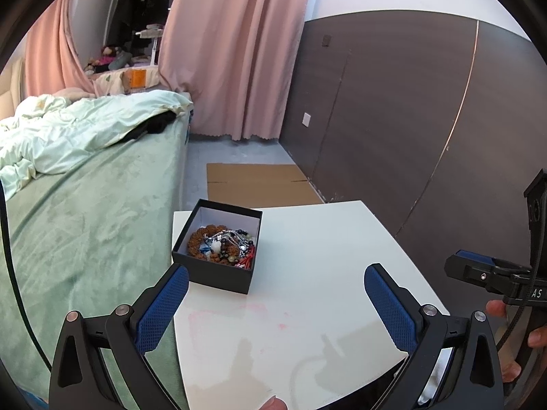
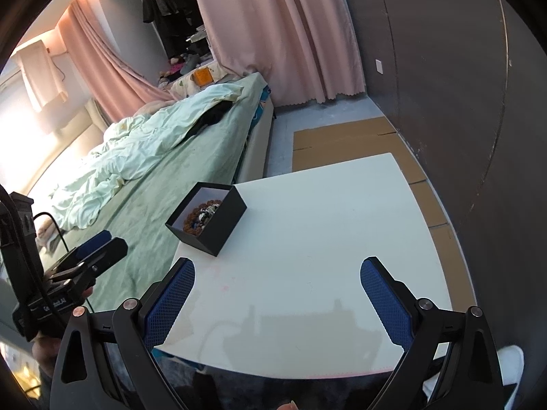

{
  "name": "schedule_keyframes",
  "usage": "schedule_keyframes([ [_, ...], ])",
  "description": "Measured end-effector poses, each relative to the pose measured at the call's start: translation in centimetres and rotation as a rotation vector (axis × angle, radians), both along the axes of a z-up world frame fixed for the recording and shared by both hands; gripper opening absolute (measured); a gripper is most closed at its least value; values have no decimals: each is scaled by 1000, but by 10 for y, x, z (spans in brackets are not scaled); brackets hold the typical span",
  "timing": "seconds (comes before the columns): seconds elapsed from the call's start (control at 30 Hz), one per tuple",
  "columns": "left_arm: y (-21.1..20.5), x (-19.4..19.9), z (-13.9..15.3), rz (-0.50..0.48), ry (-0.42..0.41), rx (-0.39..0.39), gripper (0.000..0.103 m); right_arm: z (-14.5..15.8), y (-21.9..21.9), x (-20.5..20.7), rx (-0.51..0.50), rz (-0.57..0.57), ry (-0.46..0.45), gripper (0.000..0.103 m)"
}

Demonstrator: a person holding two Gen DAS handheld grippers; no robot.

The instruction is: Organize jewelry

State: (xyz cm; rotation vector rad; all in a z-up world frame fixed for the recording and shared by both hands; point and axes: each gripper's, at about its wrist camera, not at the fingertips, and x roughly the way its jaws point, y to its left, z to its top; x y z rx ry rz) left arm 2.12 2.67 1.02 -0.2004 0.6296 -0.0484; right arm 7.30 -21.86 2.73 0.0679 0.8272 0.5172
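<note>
A black open box (image 1: 218, 273) (image 2: 218, 229) stands on the far left corner of the white table (image 1: 307, 290) (image 2: 324, 239). It holds a heap of jewelry (image 1: 224, 244) (image 2: 203, 217): brown bead bracelets, silver chains, red and blue bits. My left gripper (image 1: 276, 275) hovers open above the table, just short of the box, with nothing between its blue pads. My right gripper (image 2: 277, 271) is also open and empty over the table's middle, the box ahead to its left. Each gripper shows at the edge of the other's view: the right gripper (image 1: 478, 270), the left gripper (image 2: 92, 249).
A bed with a green cover (image 1: 85, 222) (image 2: 154, 171) presses against the table's left side. Flat cardboard (image 1: 259, 184) (image 2: 342, 143) lies on the floor beyond the table. A dark wall panel (image 1: 410, 119) runs along the right, and pink curtains (image 1: 232, 51) hang at the back.
</note>
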Motion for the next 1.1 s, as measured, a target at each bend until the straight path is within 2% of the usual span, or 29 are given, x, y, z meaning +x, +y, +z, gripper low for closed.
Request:
schedule_keyframes([
  [0.47, -5, 1, 1, -4, -6, 22, 102, -2, -5, 7, -15, -29, 8, 98],
  [1.1, -4, 4, 1, -15, -3, 11, 102, -2, -2, 6, -16, -27, 9, 98],
])
